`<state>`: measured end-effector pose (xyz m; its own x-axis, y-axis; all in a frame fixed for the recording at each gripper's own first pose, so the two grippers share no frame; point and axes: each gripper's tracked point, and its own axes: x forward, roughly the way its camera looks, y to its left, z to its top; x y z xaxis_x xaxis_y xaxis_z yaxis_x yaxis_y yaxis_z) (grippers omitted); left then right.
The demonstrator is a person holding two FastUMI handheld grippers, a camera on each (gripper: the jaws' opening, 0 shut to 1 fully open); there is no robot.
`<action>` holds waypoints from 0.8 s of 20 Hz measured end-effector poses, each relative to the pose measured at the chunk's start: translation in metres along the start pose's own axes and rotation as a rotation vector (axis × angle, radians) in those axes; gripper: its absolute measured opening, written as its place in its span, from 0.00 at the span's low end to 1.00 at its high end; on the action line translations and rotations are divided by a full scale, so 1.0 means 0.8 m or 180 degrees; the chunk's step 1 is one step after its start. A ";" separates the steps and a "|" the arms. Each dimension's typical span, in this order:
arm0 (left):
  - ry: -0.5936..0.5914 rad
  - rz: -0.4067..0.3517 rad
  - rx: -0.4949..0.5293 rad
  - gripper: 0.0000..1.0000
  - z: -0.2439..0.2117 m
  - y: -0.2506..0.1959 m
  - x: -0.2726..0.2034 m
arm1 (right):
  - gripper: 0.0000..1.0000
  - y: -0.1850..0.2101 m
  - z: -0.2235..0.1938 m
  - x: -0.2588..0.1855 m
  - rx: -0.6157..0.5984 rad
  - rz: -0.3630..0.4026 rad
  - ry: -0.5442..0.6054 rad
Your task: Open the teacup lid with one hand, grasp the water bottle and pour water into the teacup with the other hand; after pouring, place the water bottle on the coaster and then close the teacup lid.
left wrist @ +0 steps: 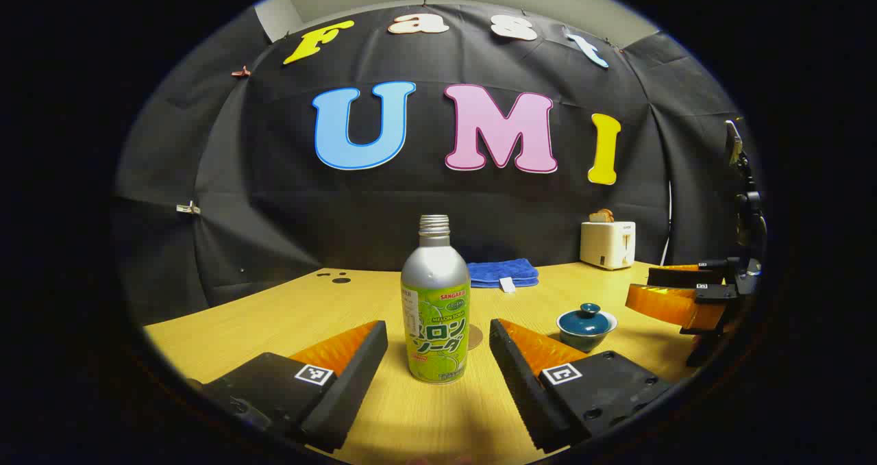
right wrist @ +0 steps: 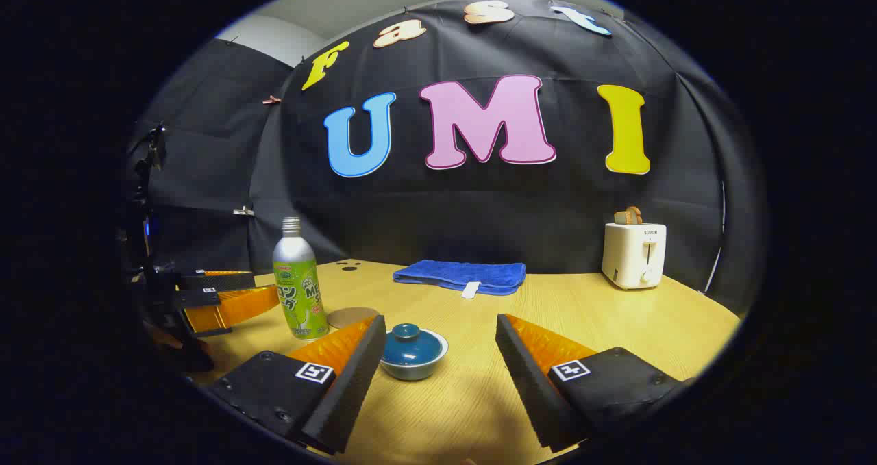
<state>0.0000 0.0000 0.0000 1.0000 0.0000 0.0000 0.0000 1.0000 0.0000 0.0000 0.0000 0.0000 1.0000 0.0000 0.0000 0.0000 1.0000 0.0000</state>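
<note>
Bottle [left wrist: 435, 300]: smooth metal cylinder, capless, standing between my spread left gripper [left wrist: 438, 345] fingers.
Teacup [right wrist: 413, 352]: round glazed, lidded, just beside my wide-open right gripper [right wrist: 438, 348].

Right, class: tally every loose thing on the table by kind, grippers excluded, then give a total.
Water bottle: 1
Lidded teacup: 1
Coaster: 1
Blue towel: 1
Toaster: 1
Total: 5

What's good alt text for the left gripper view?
The left hand-held gripper is open on either side of an uncapped water bottle standing on a wooden table, not touching it. To the right sits a lidded teacup, with the other hand-held gripper beyond; a blue towel and toaster stand behind.
</note>
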 end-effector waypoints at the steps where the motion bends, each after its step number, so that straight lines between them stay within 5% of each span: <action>1: -0.0001 0.0000 0.0001 0.95 0.001 0.000 0.000 | 0.99 0.000 0.000 0.000 0.0000 0.0000 0.0000; 16: 0.0002 -0.0001 0.0000 0.95 0.001 0.000 0.000 | 0.99 0.002 0.000 -0.001 0.0007 0.0049 0.0009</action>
<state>-0.0003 -0.0001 0.0009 1.0000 -0.0003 -0.0005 0.0003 1.0000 -0.0001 -0.0008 0.0017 0.0000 0.9999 0.0153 -0.0029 -0.0153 0.9999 0.0022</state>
